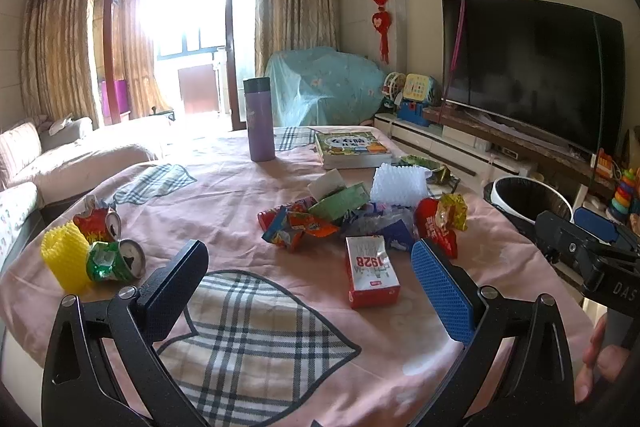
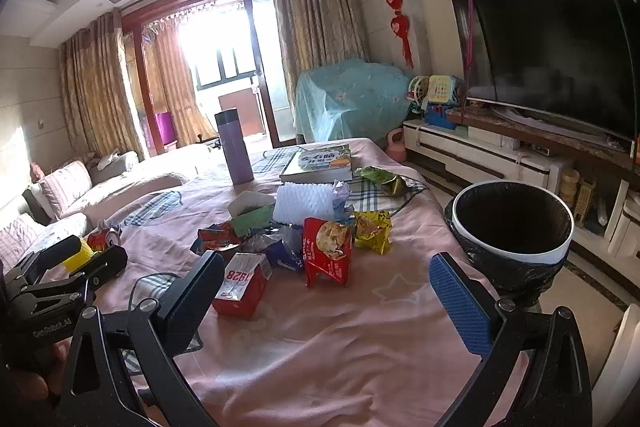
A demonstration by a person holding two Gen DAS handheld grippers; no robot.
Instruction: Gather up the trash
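Observation:
A heap of trash lies mid-table on the pink cloth: a red "1928" box [image 1: 372, 277] [image 2: 242, 283], a red snack bag [image 2: 328, 251] [image 1: 436, 227], a yellow wrapper [image 2: 373, 230], a white foam net [image 1: 398, 183] [image 2: 304, 205] and orange wrappers [image 1: 298, 227]. At the left edge sit crushed cans [image 1: 116, 259] and a yellow foam net [image 1: 66, 255]. A black-lined bin [image 2: 512, 227] [image 1: 528, 199] stands off the table's right side. My left gripper [image 1: 312, 291] is open and empty, just short of the box. My right gripper [image 2: 326, 301] is open and empty, near the red bag.
A purple flask [image 1: 260, 119] [image 2: 235, 147] and a green book [image 1: 352, 149] [image 2: 318, 165] stand at the far side of the table. A sofa [image 1: 60, 163] is on the left. A TV [image 1: 532, 71] on a low cabinet is on the right.

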